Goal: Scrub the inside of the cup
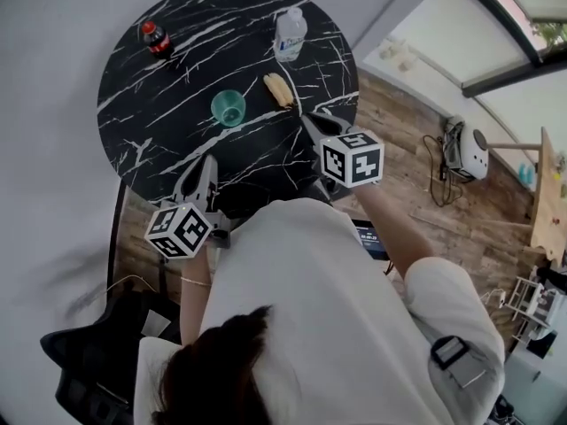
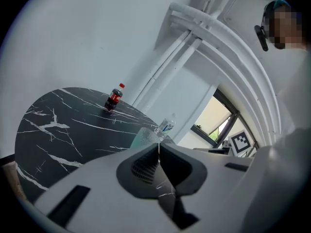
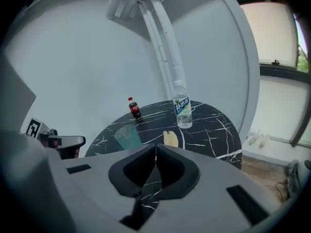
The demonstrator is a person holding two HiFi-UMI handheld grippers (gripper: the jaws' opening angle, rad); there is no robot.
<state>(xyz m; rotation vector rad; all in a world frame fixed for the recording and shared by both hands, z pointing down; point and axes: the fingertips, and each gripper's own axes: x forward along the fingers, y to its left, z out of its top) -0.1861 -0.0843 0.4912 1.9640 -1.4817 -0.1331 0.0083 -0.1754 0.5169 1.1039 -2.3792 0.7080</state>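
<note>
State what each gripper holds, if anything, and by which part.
Nothing is held. The left gripper and the right gripper are both shut and empty; the cup stands apart on the table.

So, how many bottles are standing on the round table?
2. The cola bottle stands far left on the table; the clear water bottle far right, beyond the yellow sponge. None seems hidden.

The desk (image 1: 151,122) is smooth black stone with a soft sheen (marble, by its white veins). The cup (image 1: 229,108) is translucent green plastic with a finely textured wall. The water bottle (image 1: 290,34) is clear plastic. The left gripper (image 2: 158,147) and right gripper (image 3: 155,148) are matt grey plastic. The floor (image 1: 416,149), at right, is wood planking.
</note>
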